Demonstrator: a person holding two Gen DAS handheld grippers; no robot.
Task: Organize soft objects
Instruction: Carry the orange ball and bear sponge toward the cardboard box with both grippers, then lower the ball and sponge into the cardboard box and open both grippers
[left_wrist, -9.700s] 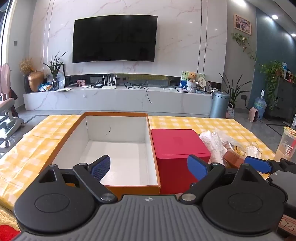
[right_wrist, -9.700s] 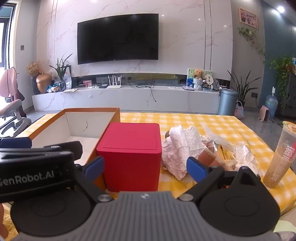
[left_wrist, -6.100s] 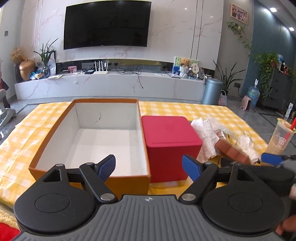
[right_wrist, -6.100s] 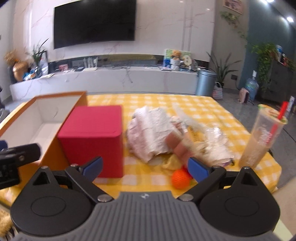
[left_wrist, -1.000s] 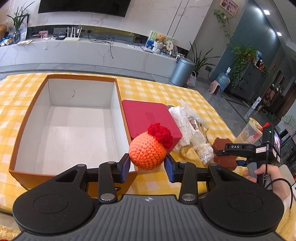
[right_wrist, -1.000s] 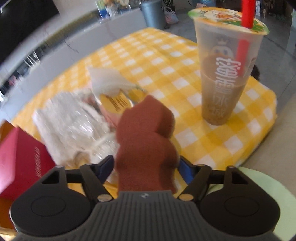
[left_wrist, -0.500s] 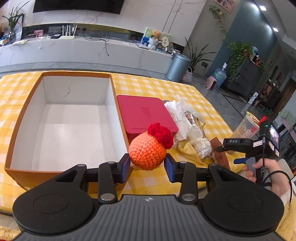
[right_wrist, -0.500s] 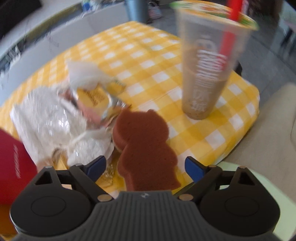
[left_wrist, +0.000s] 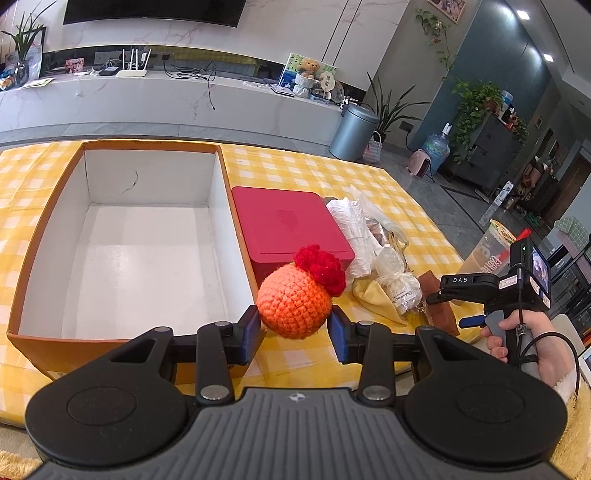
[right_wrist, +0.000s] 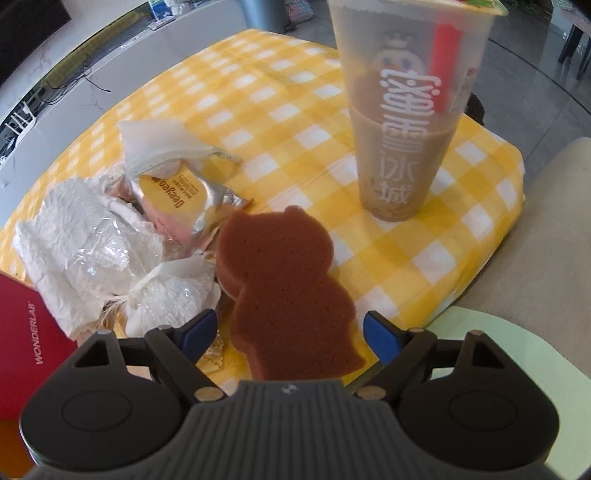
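My left gripper (left_wrist: 295, 330) is shut on an orange crochet ball (left_wrist: 293, 301) with a red tuft, held above the table by the front right corner of the open orange cardboard box (left_wrist: 42, 225). My right gripper (right_wrist: 290, 334) is open. A brown bear-shaped sponge (right_wrist: 284, 291) lies flat on the yellow checked cloth between its fingers, touching neither. The right gripper also shows in the left wrist view (left_wrist: 447, 293), low over the sponge (left_wrist: 441, 314).
A red box (left_wrist: 291, 225) stands right of the cardboard box. Crumpled white wrappers and a snack packet (right_wrist: 177, 199) lie left of the sponge. A tall milk tea cup (right_wrist: 406, 110) with a red straw stands near the table's right edge.
My right gripper has opened and let the brown sponge go; it now lies flat on the cloth. My left gripper still holds the orange ball and has shifted slightly.
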